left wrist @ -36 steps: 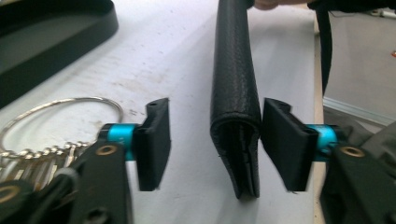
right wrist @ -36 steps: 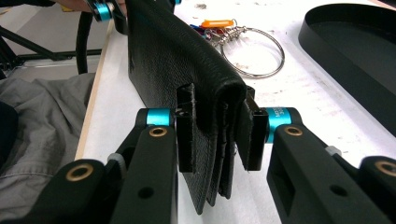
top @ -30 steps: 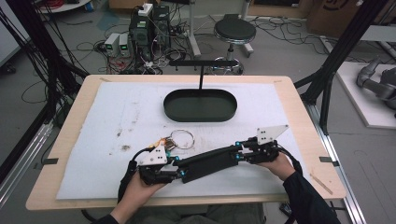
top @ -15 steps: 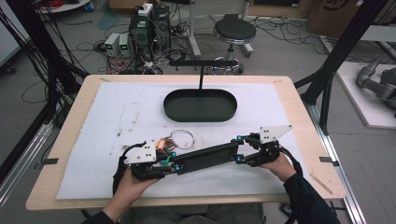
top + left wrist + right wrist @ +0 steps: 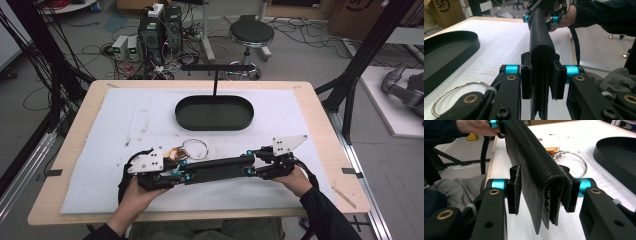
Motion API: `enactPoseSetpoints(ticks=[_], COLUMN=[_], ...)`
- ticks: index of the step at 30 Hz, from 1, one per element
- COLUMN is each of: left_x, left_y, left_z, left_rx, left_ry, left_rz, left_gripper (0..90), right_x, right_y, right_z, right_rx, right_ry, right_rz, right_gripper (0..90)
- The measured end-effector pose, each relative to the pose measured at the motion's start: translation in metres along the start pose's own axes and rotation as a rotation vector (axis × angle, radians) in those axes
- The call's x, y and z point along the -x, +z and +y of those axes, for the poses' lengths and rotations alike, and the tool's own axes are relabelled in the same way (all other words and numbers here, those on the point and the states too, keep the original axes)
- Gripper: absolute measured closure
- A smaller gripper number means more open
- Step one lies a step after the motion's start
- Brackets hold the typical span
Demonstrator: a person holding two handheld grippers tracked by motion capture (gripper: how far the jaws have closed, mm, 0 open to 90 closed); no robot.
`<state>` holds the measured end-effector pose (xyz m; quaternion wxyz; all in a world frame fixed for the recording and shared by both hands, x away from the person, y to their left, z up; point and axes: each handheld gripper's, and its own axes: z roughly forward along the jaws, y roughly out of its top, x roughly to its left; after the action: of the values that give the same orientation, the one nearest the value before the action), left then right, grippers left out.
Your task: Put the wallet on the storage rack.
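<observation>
Worktop (image 5: 320, 125) with black tray (image 5: 214, 113) at the far side. A folded black wallet (image 5: 215, 168) is held level above the near edge, each end clamped by a hand-held gripper, left (image 5: 176, 170) and right (image 5: 250, 167). Key ring (image 5: 194, 148) lies just beyond it. Risk: the right jaws look loose, so a pull apart may slip the wallet free or splay its leaves

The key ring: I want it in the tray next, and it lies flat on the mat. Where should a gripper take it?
Probably at the bare wire arc of the key ring on its far side, toward the black tray, coming from above with the jaws straddling the wire. It lies flat, and the orange tag clusters on the side near the left gripper.
</observation>
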<state>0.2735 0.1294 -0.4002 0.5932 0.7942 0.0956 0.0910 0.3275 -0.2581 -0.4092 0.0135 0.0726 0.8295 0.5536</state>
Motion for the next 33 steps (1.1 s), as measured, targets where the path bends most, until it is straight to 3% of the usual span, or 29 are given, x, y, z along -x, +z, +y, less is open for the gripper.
enactPoseSetpoints(ticks=[4, 7, 9, 17, 22, 24, 26, 28, 33], left_x=[0.000, 0.000, 0.000, -0.001, -0.001, -0.005, -0.007, -0.009, -0.010], left_y=[0.000, -0.002, -0.003, -0.004, -0.004, -0.006, -0.009, -0.013, -0.021], left_z=[-0.003, -0.003, -0.003, -0.002, -0.002, -0.002, -0.003, -0.003, -0.006], left_rx=[0.031, 0.065, 0.082, 0.082, 0.078, 0.082, 0.095, 0.101, 0.106], left_ry=[-0.007, -0.007, -0.011, -0.014, -0.042, -0.082, -0.096, -0.126, -0.143], left_rz=[-0.005, -0.009, -0.009, 0.006, 0.050, 0.078, 0.110, 0.147, 0.212], left_gripper=[74.9, 75.1, 75.0, 74.5, 68.1, 55.9, 51.5, 41.6, 33.2], right_x=[0.000, 0.001, 0.002, 0.000, -0.002, -0.003, -0.002, -0.001, 0.007], right_y=[0.001, 0.002, 0.002, -0.001, -0.003, -0.003, -0.004, -0.006, -0.014], right_z=[0.000, -0.001, 0.000, 0.001, 0.003, 0.003, 0.003, 0.003, 0.006], right_rx=[-0.001, -0.004, -0.007, 0.009, 0.027, 0.023, 0.019, 0.027, 0.089], right_ry=[0.010, 0.014, 0.016, -0.014, -0.022, -0.028, -0.026, -0.027, 0.006], right_rz=[0.002, -0.002, 0.013, 0.025, 0.019, -0.005, -0.031, -0.053, -0.157], right_gripper=[60.6, 55.3, 60.0, 73.6, 76.3, 76.7, 76.8, 76.8, 76.8])
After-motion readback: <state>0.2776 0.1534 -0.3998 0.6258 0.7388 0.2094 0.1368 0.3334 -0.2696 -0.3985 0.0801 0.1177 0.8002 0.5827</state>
